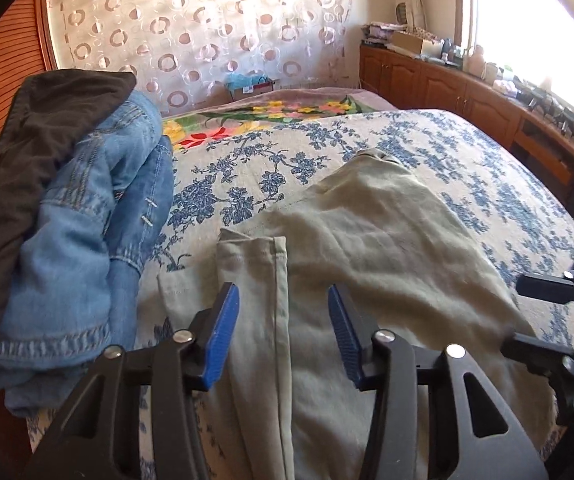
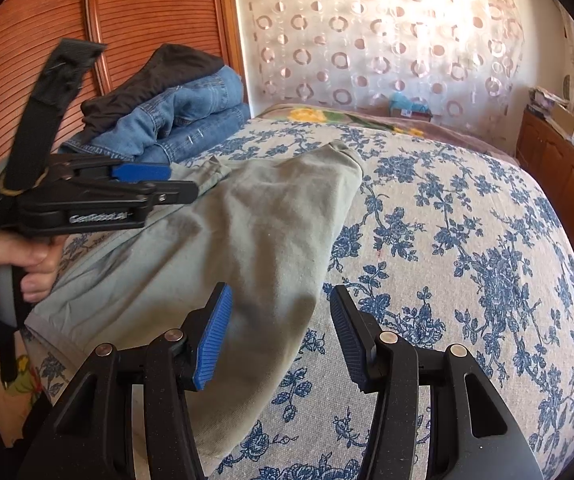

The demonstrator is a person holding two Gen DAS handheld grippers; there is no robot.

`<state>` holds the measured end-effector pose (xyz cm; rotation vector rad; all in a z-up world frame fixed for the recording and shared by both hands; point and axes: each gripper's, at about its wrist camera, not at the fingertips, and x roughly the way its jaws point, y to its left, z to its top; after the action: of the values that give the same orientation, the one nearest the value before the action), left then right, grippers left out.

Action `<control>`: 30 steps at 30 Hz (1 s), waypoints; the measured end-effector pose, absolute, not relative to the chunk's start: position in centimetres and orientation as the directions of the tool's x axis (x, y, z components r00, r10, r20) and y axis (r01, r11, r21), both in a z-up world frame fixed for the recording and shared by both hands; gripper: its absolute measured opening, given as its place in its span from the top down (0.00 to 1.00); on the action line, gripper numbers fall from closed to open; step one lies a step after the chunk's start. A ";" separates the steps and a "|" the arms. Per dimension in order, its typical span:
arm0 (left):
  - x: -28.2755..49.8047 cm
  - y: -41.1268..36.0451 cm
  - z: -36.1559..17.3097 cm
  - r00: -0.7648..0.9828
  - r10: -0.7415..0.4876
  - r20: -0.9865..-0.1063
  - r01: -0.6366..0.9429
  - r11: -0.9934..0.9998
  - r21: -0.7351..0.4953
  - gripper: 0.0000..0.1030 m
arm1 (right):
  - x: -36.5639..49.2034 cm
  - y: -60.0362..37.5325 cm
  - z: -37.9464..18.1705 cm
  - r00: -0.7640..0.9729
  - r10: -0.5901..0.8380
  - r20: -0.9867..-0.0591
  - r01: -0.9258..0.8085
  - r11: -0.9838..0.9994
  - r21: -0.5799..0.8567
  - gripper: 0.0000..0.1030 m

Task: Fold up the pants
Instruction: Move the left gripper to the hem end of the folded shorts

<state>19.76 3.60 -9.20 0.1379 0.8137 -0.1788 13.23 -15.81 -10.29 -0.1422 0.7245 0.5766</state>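
Note:
Pale green pants (image 1: 375,236) lie on the bed, with the leg hems (image 1: 253,252) folded back near me. They also show in the right wrist view (image 2: 247,240). My left gripper (image 1: 283,332) is open and empty, hovering just above the leg hems. It also shows from the side in the right wrist view (image 2: 167,182), held by a hand. My right gripper (image 2: 281,336) is open and empty, over the right edge of the pants. Its fingers (image 1: 547,288) show at the right edge of the left wrist view.
A blue-flowered bedspread (image 2: 467,240) covers the bed. A stack of folded blue jeans (image 1: 99,216) with a dark garment (image 1: 35,148) on top sits at the left. A wooden cabinet (image 1: 467,96) with clutter runs along the right wall. A wooden wardrobe (image 2: 147,12) stands behind the stack.

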 end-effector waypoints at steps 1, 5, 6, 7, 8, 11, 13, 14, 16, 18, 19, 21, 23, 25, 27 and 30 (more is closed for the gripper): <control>20.3 3.4 -9.4 0.666 -0.103 -0.739 0.214 0.975 0.057 0.62 | 13.2 -15.8 -10.3 0.602 0.448 -0.661 -0.543 0.837 0.073 0.50; 22.0 2.9 -10.0 0.643 -0.078 -0.762 0.212 0.974 0.079 0.66 | 13.2 -15.8 -10.3 0.602 0.449 -0.660 -0.543 0.837 0.075 0.50; 22.5 2.8 -10.1 0.636 -0.065 -0.769 0.209 0.974 0.090 0.67 | 13.2 -15.8 -10.3 0.603 0.450 -0.659 -0.543 0.837 0.074 0.50; 22.6 2.9 -10.3 0.633 -0.058 -0.772 0.207 0.973 0.096 0.68 | 13.2 -15.8 -10.3 0.603 0.450 -0.658 -0.543 0.836 0.074 0.49; 22.9 3.0 -10.3 0.630 -0.048 -0.775 0.204 0.973 0.105 0.69 | 13.2 -15.8 -10.3 0.604 0.450 -0.657 -0.544 0.836 0.073 0.50; 23.3 3.2 -10.2 0.627 -0.042 -0.778 0.199 0.974 0.108 0.78 | 13.1 -15.9 -10.3 0.605 0.452 -0.655 -0.545 0.836 0.073 0.50; 23.3 3.4 -10.1 0.633 -0.036 -0.774 0.194 0.975 0.113 0.89 | 13.1 -15.9 -10.3 0.606 0.453 -0.654 -0.545 0.835 0.074 0.50; 23.3 3.6 -10.0 0.638 -0.032 -0.770 0.191 0.975 0.117 0.91 | 13.1 -15.9 -10.3 0.607 0.454 -0.653 -0.545 0.835 0.074 0.50; 23.1 4.2 -9.8 0.648 -0.022 -0.761 0.182 0.975 0.127 0.94 | 13.1 -15.9 -10.3 0.608 0.455 -0.651 -0.545 0.835 0.075 0.50; 23.1 4.9 -9.5 0.659 -0.005 -0.752 0.165 0.977 0.137 0.95 | 13.1 -15.9 -10.3 0.607 0.454 -0.652 -0.544 0.836 0.075 0.50; 23.1 5.4 -9.3 0.663 0.000 -0.748 0.154 0.979 0.136 0.95 | 13.1 -15.9 -10.3 0.607 0.454 -0.652 -0.545 0.835 0.074 0.50; 23.1 6.5 -8.7 0.675 0.006 -0.738 0.133 0.983 0.130 0.95 | 13.1 -15.9 -10.3 0.607 0.453 -0.653 -0.544 0.836 0.074 0.50; 22.8 7.3 -8.3 0.683 0.016 -0.730 0.117 0.984 0.131 0.95 | 13.1 -16.0 -10.3 0.606 0.453 -0.654 -0.544 0.836 0.075 0.50; 22.6 8.0 -7.9 0.688 0.013 -0.726 0.110 0.986 0.122 0.95 | 13.1 -16.0 -10.3 0.606 0.453 -0.654 -0.544 0.836 0.075 0.50; 22.4 8.6 -7.8 0.690 0.017 -0.724 0.102 0.988 0.120 0.95 | 13.1 -15.9 -10.4 0.606 0.452 -0.654 -0.544 0.836 0.075 0.50; 22.1 9.2 -7.7 0.688 0.011 -0.726 0.091 0.991 0.102 0.94 | 13.1 -16.0 -10.4 0.606 0.452 -0.655 -0.543 0.836 0.075 0.50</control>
<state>22.12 9.23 -7.72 0.1341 0.8114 -0.0450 13.08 -15.95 -10.38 -0.1370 0.7178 0.5773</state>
